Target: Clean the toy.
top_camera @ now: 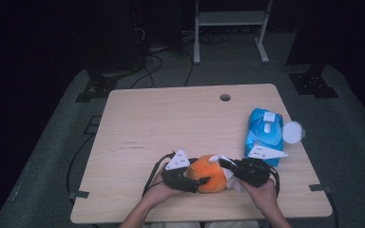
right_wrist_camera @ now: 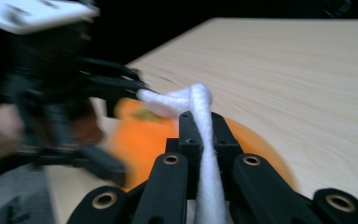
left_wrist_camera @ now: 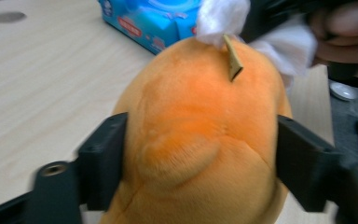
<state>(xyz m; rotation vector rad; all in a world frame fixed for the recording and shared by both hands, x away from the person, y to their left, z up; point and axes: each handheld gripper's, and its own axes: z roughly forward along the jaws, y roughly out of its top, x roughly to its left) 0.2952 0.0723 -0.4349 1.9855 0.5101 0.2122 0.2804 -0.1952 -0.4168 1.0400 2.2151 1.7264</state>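
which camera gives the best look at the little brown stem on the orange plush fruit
The left gripper view: the stem stands up close atop the orange plush fruit, just under the white wipe. In the high view it's a tiny speck; in the right gripper view I can't make it out.

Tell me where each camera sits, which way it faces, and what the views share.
High view: above the person's side, looking down on the table; forearms and hands enter below.
Left gripper view: on the left gripper, facing the orange plush it clamps.
Right gripper view: on the right gripper, facing the pinched wipe.
All share the plush.
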